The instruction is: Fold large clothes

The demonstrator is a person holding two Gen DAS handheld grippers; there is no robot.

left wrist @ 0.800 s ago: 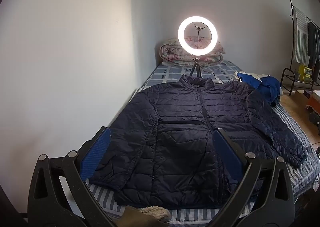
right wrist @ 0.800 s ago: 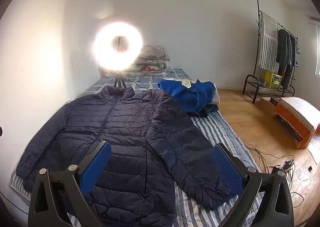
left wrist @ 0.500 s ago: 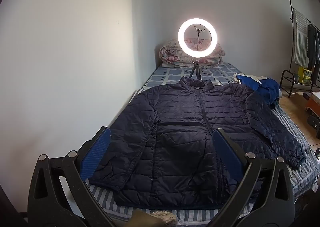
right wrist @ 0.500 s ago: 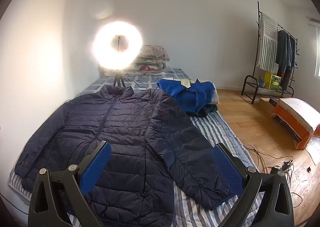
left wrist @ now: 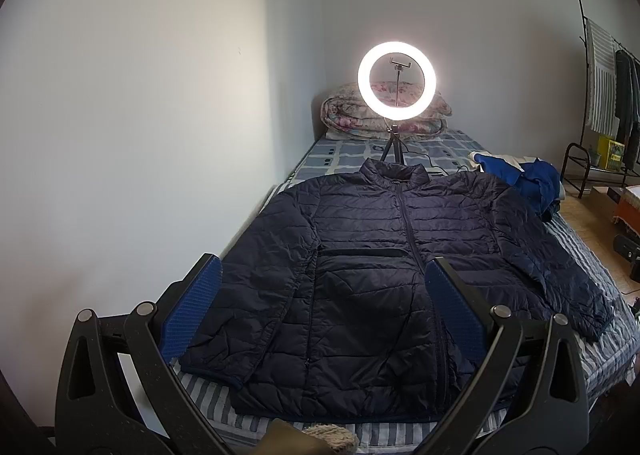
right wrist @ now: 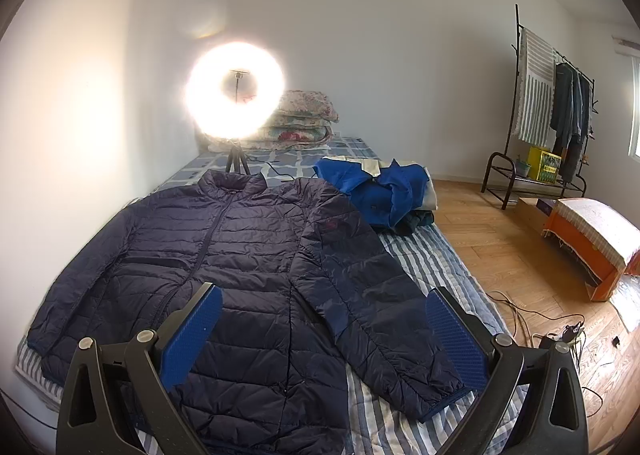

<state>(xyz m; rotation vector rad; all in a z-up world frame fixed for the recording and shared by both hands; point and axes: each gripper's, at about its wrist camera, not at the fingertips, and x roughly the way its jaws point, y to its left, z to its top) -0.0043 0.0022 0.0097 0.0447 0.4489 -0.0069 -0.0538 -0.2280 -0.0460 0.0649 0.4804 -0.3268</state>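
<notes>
honestly, both the left gripper (left wrist: 320, 307) and right gripper (right wrist: 324, 329) hang released, grasping nothing, above the hem of the navy puffer jacket (left wrist: 400, 267) spread flat ahead on the striped bed (right wrist: 436, 259). its long axis runs straight away from them, collar farthest. the slick quilting could probably slip a shallow pinch, spoiling the fold.

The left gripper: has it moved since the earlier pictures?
Yes. The left gripper has risen or tilted down slightly: the ring light and the navy jacket sit lower in its view than 0.8 s ago.
</notes>
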